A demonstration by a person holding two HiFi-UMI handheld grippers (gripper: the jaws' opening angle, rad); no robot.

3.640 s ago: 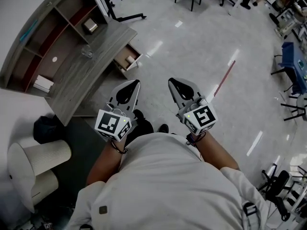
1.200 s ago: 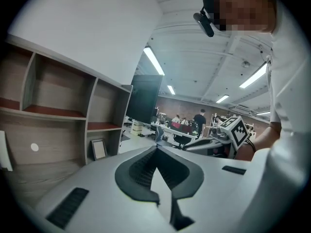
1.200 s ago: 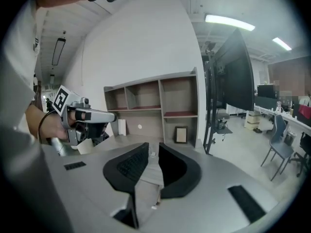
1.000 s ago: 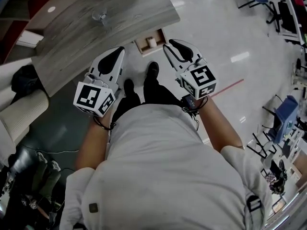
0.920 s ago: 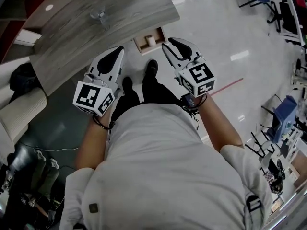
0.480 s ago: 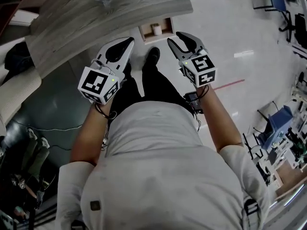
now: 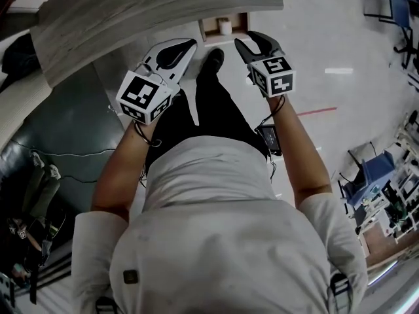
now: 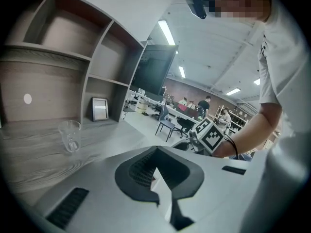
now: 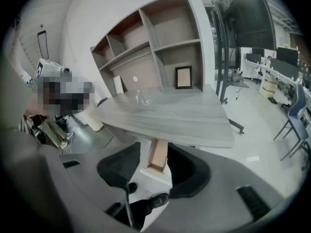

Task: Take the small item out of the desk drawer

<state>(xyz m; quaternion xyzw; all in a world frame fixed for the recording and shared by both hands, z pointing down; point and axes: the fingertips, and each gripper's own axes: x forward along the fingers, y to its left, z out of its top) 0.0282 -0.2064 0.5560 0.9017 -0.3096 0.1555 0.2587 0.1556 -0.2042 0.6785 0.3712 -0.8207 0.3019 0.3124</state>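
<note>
Head view: I'm standing at the table (image 7: 150, 5) with both tongs held out in front of me, tips aimed at the open drawer (image 7: 211, 26). The drawer sits just past the tips, roughly between the two. The small item (image 7: 226, 26), a little white thing, is lying inside it, closer to my right tongs (image 7: 257, 42) than my left. Nothing is touching it yet.

The right tongs are the ones doing the job here. The jaws are opening, with nothing between them but air. In the right gripper view the wooden drawer lines up right through the gap, below the table edge. I can't see the item itself from that angle, just the drawer's side.

The left tongs (image 7: 188, 44) are clenched with nothing in them. In the left gripper view they point across the tabletop toward a glass (image 8: 71, 136), so they're really just parked out of the way.

My guess is the next bit means reaching down and forward, since the drawer hangs well below where I'm holding the tongs. My shoe (image 7: 213, 59) is right under the gap too.
</note>
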